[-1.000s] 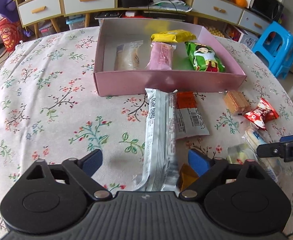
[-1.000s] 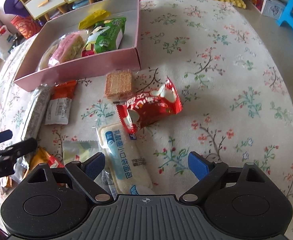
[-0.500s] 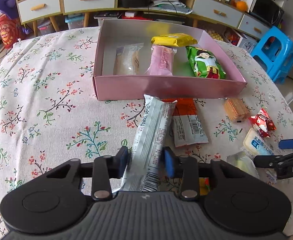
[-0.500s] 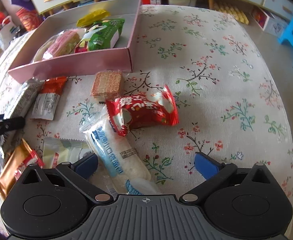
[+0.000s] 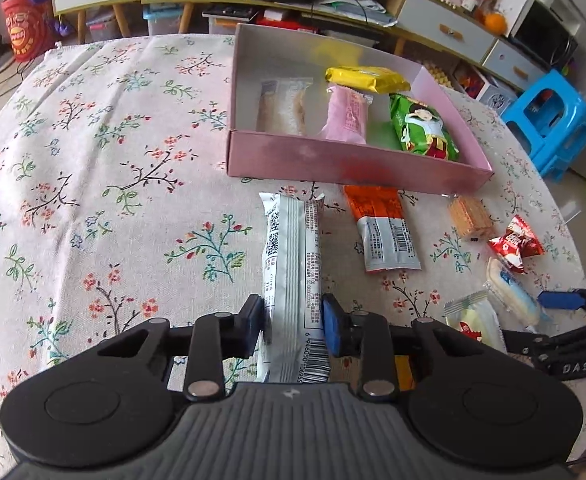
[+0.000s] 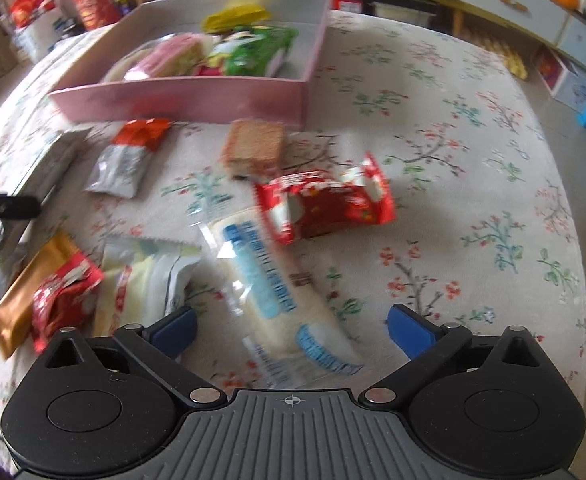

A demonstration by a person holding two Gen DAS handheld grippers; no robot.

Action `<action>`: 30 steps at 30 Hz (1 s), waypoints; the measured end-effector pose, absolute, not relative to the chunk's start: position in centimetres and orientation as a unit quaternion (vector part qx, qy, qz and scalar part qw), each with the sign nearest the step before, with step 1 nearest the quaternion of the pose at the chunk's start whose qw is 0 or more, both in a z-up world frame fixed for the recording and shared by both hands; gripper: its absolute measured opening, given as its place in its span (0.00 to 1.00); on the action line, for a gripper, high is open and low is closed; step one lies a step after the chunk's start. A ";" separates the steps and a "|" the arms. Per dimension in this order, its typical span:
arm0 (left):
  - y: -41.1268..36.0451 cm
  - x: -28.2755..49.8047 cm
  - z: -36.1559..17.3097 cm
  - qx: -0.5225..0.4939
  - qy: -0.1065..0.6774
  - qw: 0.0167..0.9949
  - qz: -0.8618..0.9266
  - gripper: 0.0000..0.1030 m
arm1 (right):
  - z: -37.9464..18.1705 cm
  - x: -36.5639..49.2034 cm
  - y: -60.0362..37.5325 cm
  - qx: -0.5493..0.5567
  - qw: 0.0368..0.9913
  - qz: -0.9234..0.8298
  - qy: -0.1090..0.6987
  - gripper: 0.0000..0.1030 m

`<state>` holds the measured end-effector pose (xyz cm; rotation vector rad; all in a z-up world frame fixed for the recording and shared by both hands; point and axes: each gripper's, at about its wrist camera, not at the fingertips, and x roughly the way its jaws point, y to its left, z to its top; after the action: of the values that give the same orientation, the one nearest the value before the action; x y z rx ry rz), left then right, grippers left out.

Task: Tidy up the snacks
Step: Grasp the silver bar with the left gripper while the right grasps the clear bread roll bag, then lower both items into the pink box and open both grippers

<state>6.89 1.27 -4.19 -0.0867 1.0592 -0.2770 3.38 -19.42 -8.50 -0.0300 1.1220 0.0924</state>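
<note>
- Two grippers are at work; the left gripper (image 5: 293, 322) has just been closing and now clamps the near end of the long silver-white foil snack bar (image 5: 293, 264), which a second ago lay loose between wide jaws.
- Just right of it lies the orange-and-white flat sachet (image 5: 385, 234).
- Straight ahead, beyond the bar's far tip, stands the shallow pink cardboard box (image 5: 353, 164), already holding four packets.
- That grip suggests the bar goes into the box next.
- The right gripper (image 6: 291, 326) has jaws spread wide, gripping nothing, with the clear blue-printed bread packet (image 6: 277, 292) between them on the floral-clothed bench (image 6: 473, 184).
</note>
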 end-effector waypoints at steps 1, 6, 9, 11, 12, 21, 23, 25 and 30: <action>1.5 6.8 -4.1 -0.045 0.504 0.853 -0.131 0.28 | -8.4 3.3 -19.2 -0.016 0.847 0.047 0.529 0.89; 1.8 7.1 -3.9 -0.067 0.508 0.849 -0.130 0.28 | -7.8 3.2 -18.7 -0.021 0.856 0.051 0.515 0.53; 1.9 7.0 -3.9 -0.070 0.509 0.848 -0.127 0.28 | -7.6 3.6 -18.5 -0.019 0.860 0.059 0.506 0.37; 2.0 7.0 -3.8 -0.073 0.509 0.848 -0.127 0.28 | -7.5 3.8 -18.3 -0.019 0.860 0.062 0.506 0.33; 2.0 7.0 -3.7 -0.075 0.508 0.849 -0.128 0.28 | -7.4 3.8 -18.2 -0.016 0.859 0.063 0.507 0.31; 2.4 6.9 -2.8 -0.089 0.497 0.853 -0.135 0.28 | -5.8 4.1 -19.4 0.095 0.847 0.088 0.516 0.21; 2.6 6.8 -2.6 -0.095 0.495 0.853 -0.136 0.28 | -5.5 4.2 -19.7 0.121 0.844 0.093 0.515 0.21; 2.7 6.8 -2.3 -0.101 0.493 0.853 -0.137 0.28 | -4.9 4.3 -19.9 0.142 0.843 0.101 0.508 0.21; 3.0 6.9 -1.6 -0.119 0.483 0.856 -0.140 0.27 | -3.4 5.0 -20.1 0.183 0.845 0.117 0.489 0.21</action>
<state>6.86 3.02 -1.61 -0.2502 1.0155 -0.2935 5.00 -20.09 -3.42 0.3870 1.0330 0.2462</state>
